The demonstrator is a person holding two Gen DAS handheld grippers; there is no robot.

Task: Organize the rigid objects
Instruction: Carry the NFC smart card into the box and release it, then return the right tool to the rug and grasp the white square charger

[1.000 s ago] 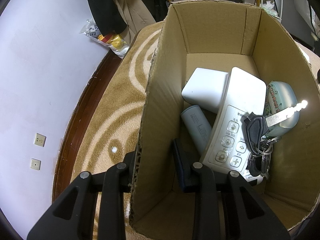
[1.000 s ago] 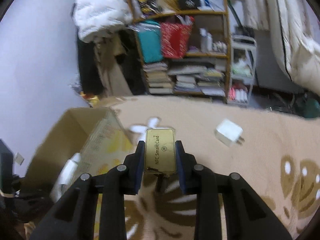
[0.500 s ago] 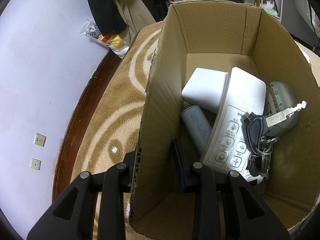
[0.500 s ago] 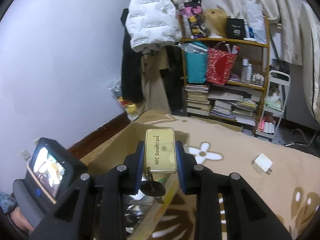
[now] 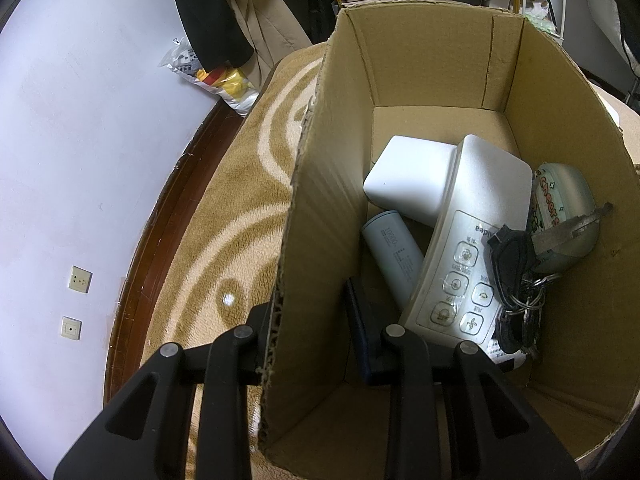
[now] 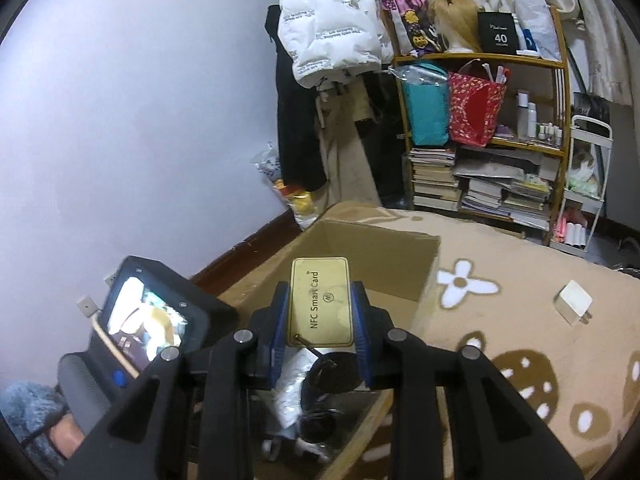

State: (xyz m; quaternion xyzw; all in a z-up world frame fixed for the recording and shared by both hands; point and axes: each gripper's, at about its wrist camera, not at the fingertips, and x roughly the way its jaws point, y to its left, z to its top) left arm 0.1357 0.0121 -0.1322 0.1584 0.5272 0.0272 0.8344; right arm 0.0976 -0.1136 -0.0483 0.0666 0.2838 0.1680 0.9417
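Note:
An open cardboard box (image 5: 320,208) stands on a tan rug. My left gripper (image 5: 310,336) is shut on the box's left wall, one finger outside and one inside. In the box lie a white remote control (image 5: 468,280), a white block (image 5: 412,184), a pale grey power bank (image 5: 394,256), a bunch of keys (image 5: 516,280) and a green pouch (image 5: 560,216). In the right wrist view my right gripper (image 6: 320,320) is shut on a gold NFC smart card (image 6: 320,300), held above the box (image 6: 372,256). A short cord with a dark ring hangs from the card.
A white charger (image 6: 572,306) lies on the rug right of the box. The left gripper's screen unit (image 6: 148,320) sits close on the left. A wall (image 5: 80,140) and dark skirting run left of the box. A cluttered shelf (image 6: 480,140) and hanging coats stand behind.
My right gripper has carried the card leftward and now holds it above the box. The left gripper and the box have stayed still.

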